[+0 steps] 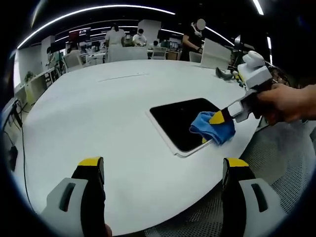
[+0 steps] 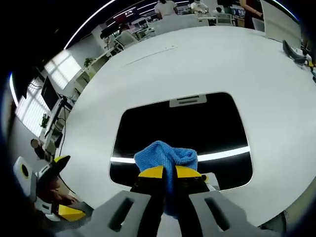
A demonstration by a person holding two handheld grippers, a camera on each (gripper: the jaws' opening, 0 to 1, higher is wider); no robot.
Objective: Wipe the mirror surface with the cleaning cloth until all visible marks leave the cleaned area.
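Observation:
A dark rectangular mirror with a white frame lies flat on the white round table. My right gripper is shut on a blue cleaning cloth, which rests on the mirror's near edge. In the left gripper view that same gripper, held by a hand, presses the blue cloth onto the mirror's right corner. My left gripper hangs open above the table's near edge, with nothing between its fingers.
A light strip reflects across the mirror. A dark object lies on the table's far right. Chairs, desks and several people stand beyond the table. Grey perforated floor lies past the table's edge.

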